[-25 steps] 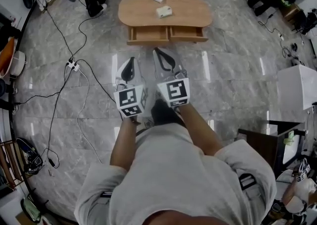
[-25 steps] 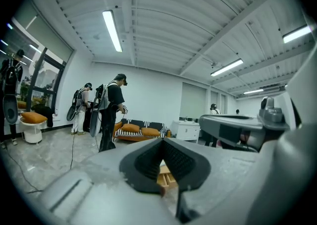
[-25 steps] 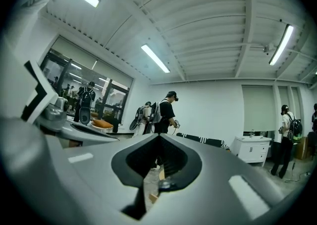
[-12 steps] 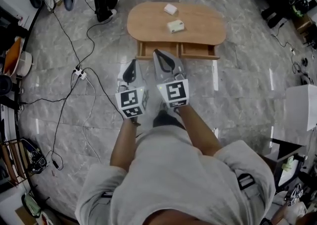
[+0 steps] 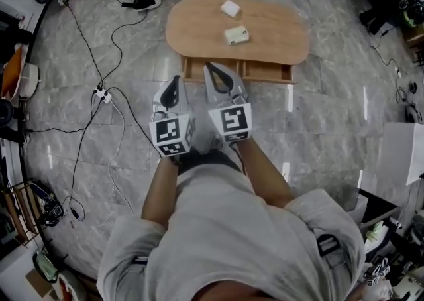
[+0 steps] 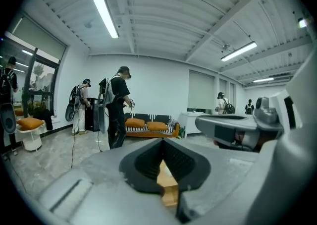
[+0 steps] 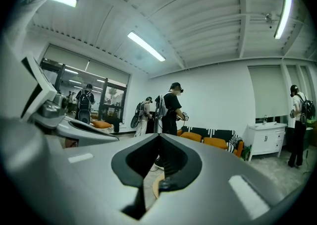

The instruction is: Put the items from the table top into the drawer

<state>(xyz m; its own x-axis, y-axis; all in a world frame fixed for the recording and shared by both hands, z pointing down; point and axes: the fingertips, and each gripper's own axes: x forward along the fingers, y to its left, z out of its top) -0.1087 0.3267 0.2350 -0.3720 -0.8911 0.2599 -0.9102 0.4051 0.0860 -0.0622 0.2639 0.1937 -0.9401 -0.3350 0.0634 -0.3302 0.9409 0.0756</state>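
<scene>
Two small white items lie on the oval wooden table (image 5: 199,28), well apart from both claws: a white box (image 5: 230,8) near the far edge and a second white packet (image 5: 236,35) closer to the middle. Under the table's near edge the drawer (image 5: 268,70) shows as a pulled-out wooden strip, with the tips of the claws in front of its left part. The left claw (image 5: 175,81) and the right claw (image 5: 211,69) are held side by side above the grey marble floor (image 5: 318,114), pointing toward the table. In each gripper view the jaws meet at the tips and grip nothing, and only a sliver of table shows through the gap behind them. A power strip (image 5: 101,93) with trailing cables lies on the floor to the left.
</scene>
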